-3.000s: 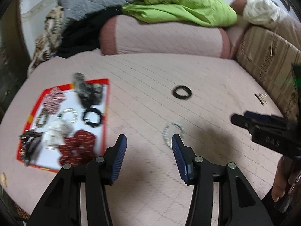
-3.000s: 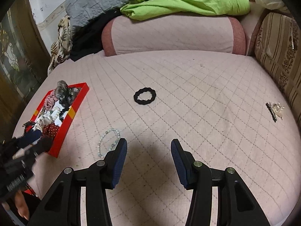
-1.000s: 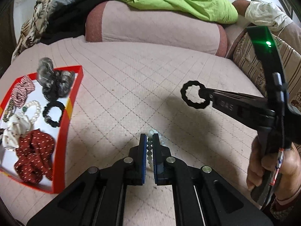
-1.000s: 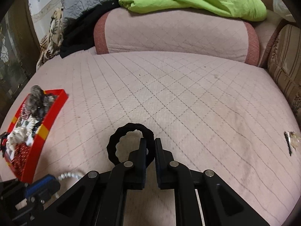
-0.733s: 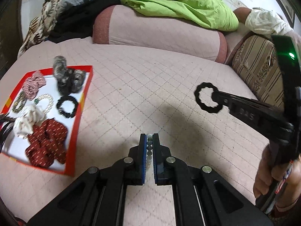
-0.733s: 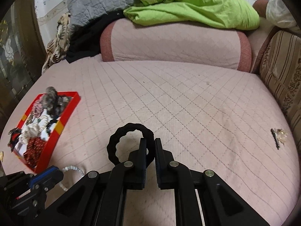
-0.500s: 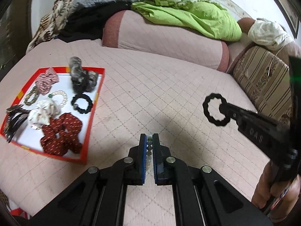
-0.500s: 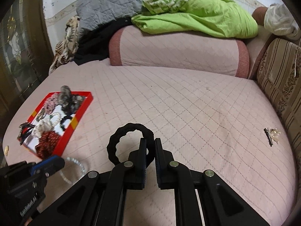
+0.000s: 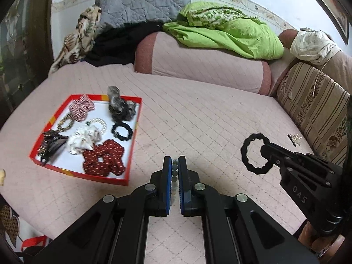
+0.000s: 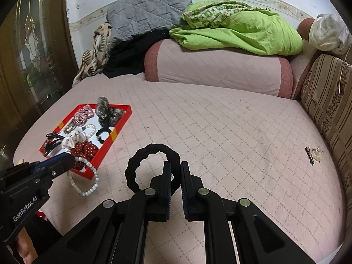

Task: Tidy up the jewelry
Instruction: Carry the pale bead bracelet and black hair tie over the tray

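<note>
My left gripper (image 9: 174,165) is shut on a pale bead bracelet (image 9: 174,171) and holds it above the bed; the bracelet hangs as a loop in the right wrist view (image 10: 88,181). My right gripper (image 10: 175,171) is shut on a black scalloped hair ring (image 10: 140,165), also lifted, seen at the right in the left wrist view (image 9: 248,151). A red-rimmed tray (image 9: 129,145) lies to the left with scrunchies, a pearl bracelet, a black ring and clips inside.
A small hair clip with a clear trinket (image 10: 312,153) lies near the striped cushion (image 9: 312,110) at the right. A pink bolster (image 9: 202,66) with a green blanket (image 9: 228,30) lies at the back. The quilted bed's edge curves at the left.
Both grippers, shut on their pieces, have risen and pulled back from the bed. The tray now shows more fully to the left.
</note>
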Demonstrator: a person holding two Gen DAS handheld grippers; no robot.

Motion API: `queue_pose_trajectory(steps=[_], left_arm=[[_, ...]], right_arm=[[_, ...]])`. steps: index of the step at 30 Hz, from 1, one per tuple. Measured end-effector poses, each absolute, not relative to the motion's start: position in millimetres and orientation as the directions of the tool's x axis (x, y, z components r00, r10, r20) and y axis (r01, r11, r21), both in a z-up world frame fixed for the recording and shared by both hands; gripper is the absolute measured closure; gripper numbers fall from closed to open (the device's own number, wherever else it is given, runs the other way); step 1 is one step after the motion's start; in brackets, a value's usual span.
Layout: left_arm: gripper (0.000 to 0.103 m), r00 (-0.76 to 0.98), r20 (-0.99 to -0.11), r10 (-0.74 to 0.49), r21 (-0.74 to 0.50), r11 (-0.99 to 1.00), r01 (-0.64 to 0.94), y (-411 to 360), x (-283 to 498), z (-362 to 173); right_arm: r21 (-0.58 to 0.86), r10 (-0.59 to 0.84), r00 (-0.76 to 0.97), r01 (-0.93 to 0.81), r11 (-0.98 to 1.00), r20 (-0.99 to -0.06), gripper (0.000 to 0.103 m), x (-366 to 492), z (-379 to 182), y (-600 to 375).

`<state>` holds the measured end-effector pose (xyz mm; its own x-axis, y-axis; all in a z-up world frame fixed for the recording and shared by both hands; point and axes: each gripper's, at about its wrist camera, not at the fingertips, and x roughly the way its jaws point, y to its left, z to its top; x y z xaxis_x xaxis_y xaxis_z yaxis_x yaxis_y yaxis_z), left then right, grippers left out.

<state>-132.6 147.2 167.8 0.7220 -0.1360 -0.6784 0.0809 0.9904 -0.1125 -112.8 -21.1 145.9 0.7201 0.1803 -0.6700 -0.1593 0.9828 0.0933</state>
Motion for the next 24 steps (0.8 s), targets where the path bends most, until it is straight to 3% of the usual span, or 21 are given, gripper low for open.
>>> queue_pose_trajectory(steps=[24], left_arm=[[0.098,0.773,-0.633,0.045,-0.025,0.997,-0.078,209,-133,195]], right_arm=[[0.035,0.234,0.722,-0.28,0.959,-0.651,0.094,-122,166,38]])
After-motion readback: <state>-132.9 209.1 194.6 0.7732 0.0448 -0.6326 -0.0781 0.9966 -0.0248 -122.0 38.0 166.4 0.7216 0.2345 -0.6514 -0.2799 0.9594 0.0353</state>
